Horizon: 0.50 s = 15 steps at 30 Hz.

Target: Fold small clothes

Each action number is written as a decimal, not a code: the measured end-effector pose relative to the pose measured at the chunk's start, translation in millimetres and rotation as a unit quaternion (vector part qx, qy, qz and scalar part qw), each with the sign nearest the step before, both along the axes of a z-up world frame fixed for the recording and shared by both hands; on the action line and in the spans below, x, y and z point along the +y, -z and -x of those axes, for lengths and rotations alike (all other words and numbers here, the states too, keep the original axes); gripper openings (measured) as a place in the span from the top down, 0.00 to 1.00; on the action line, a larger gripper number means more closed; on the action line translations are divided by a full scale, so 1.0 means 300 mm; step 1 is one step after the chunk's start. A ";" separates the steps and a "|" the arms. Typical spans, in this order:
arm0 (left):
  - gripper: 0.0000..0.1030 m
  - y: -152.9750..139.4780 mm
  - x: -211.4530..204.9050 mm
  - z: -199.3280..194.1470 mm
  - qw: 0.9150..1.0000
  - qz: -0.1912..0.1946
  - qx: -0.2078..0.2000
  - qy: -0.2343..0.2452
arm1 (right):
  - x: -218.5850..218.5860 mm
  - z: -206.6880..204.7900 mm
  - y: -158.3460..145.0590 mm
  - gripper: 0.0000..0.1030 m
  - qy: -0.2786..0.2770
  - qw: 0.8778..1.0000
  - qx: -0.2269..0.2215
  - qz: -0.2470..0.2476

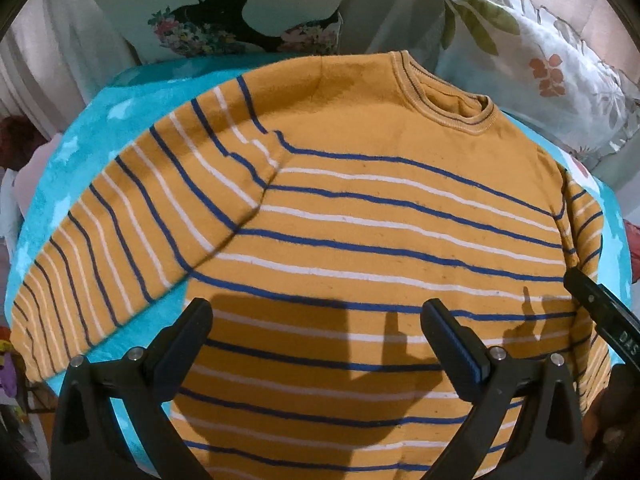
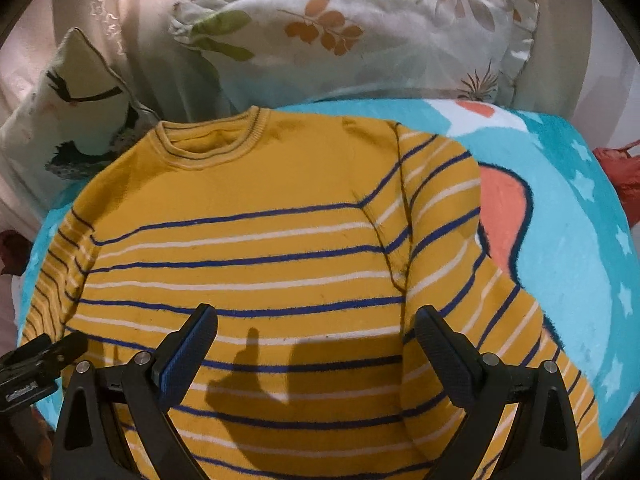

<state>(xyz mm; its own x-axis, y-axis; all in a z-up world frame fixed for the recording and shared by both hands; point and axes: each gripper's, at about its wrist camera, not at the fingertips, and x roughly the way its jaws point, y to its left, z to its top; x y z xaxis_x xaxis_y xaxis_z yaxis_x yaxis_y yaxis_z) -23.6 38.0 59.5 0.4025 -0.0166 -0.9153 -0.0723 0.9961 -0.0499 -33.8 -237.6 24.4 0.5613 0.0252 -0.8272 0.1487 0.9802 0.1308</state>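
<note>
Both grippers hover with jaws spread wide over a flat, unfolded sweater.

Nearest the lens, the left gripper [image 1: 316,340] hangs above the lower body of the mustard striped sweater [image 1: 380,216], holding nothing; the right gripper [image 2: 316,344] hangs likewise over the hem side, beside the right sleeve [image 2: 460,280]. The sweater lies face up on the turquoise blanket [image 2: 560,208], collar [image 2: 212,140] toward the far edge where the leaf-print pillow [image 2: 360,32] rests. Its left sleeve [image 1: 120,240] stretches out toward the blanket's left edge; the right one bends down alongside the body. By my reading no fold is made yet (only the spreading-out looks done), so sleeves and body remain to fold.
</note>
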 end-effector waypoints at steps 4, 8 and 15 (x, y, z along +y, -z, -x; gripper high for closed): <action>0.00 0.004 -0.005 -0.011 1.000 -0.004 0.001 0.014 | 0.021 -0.022 0.006 0.02 0.000 1.000 0.003 0.008; 0.00 0.015 -0.017 -0.018 1.000 -0.005 0.002 0.024 | 0.045 -0.042 0.017 0.02 -0.005 1.000 0.003 0.014; 0.00 0.045 -0.017 -0.026 0.999 0.013 0.015 0.030 | 0.071 -0.061 0.046 0.02 -0.007 1.000 0.011 0.017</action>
<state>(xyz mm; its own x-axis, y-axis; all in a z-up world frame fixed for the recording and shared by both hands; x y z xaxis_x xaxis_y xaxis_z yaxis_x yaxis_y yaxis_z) -15.8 32.9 46.1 0.3723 -0.0634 -0.9260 -0.0138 0.9972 -0.0738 -15.4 -216.3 10.7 0.5425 0.0043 -0.8401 0.1377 0.9860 0.0940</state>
